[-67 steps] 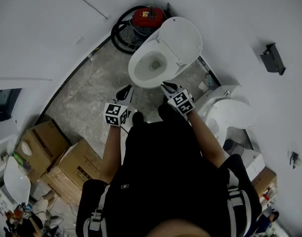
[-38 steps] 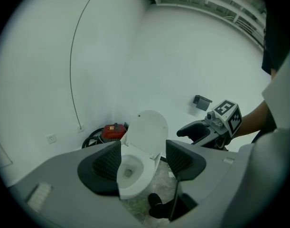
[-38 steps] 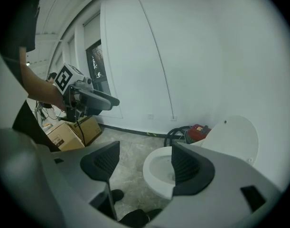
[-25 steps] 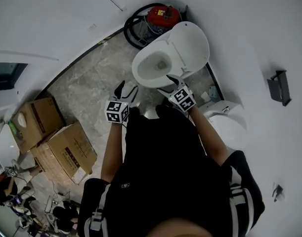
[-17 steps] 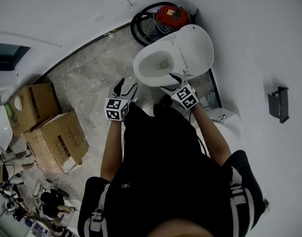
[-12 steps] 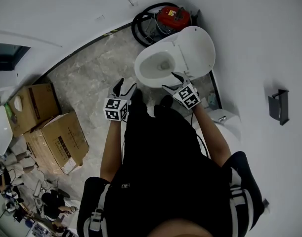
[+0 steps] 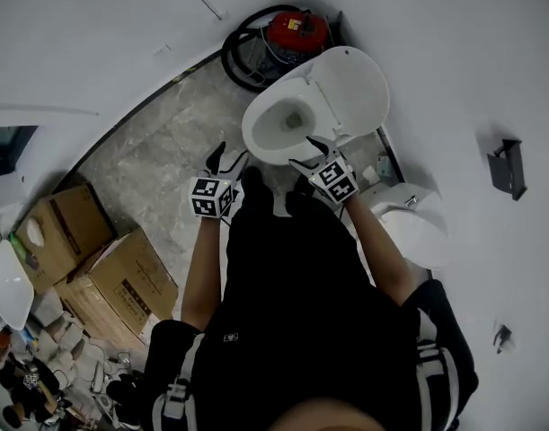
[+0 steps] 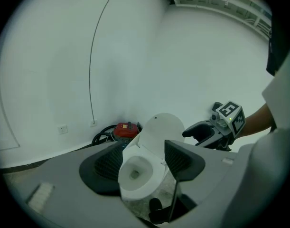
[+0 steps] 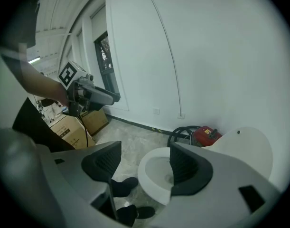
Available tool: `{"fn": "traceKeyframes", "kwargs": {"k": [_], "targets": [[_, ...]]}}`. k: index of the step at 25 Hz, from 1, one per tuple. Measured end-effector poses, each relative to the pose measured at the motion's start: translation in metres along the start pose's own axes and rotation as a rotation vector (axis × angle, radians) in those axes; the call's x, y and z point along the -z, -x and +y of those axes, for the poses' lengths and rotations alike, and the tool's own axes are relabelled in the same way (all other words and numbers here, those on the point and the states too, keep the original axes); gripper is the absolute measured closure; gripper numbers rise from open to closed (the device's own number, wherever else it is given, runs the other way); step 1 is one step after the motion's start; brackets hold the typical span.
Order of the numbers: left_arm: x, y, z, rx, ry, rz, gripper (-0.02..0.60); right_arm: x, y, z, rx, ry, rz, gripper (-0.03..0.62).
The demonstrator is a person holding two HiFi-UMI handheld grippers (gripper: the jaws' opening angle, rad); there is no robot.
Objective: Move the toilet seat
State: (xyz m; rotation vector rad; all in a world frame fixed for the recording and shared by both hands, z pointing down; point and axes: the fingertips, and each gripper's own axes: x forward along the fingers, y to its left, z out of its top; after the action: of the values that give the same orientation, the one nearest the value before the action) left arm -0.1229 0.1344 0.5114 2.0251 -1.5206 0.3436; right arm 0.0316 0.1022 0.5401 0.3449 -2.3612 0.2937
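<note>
A white toilet [image 7: 287, 126] stands against the wall with its lid [image 7: 353, 86] raised. I cannot tell the seat ring from the bowl's rim. My left gripper [image 7: 227, 162] hangs open and empty just short of the bowl's front left. The right gripper [image 7: 307, 153] is open and empty at the bowl's front right edge, below the lid. In the left gripper view the bowl [image 8: 135, 172] shows between the open jaws of the left gripper [image 8: 142, 163], with the right gripper [image 8: 201, 133] beside the lid. In the right gripper view the bowl [image 9: 156, 172] lies between the spread jaws of the right gripper [image 9: 147, 167].
A red vacuum [image 7: 296, 30] with a coiled black hose sits behind the toilet. A second white toilet [image 7: 418, 232] stands to the right. Cardboard boxes [image 7: 121, 285] are stacked at the left. The person's black shoes [image 7: 254, 187] stand on grey stone floor [image 7: 157, 169] before the bowl.
The head view has swung about. Both grippers stay open and have edged a little closer to the bowl; the right one now reaches its rim.
</note>
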Motion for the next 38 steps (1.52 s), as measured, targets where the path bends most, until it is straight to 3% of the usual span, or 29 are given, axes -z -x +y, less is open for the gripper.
{"fn": "traceKeyframes", "kwargs": {"k": [14,24,38], "targets": [[0.028,-0.026,0.047,0.173,-0.003,0.085,0.313,-0.026,-0.052,0.036,0.076,-0.062,0.045,0.308],[0.064,-0.048,0.064,0.173,0.016,0.152,0.316,0.000,-0.094,0.058,-0.006,-0.099,0.096,0.312],[0.117,-0.091,0.068,0.183,0.020,0.250,0.321,0.059,-0.144,0.048,-0.051,-0.240,0.127,0.315]]}}
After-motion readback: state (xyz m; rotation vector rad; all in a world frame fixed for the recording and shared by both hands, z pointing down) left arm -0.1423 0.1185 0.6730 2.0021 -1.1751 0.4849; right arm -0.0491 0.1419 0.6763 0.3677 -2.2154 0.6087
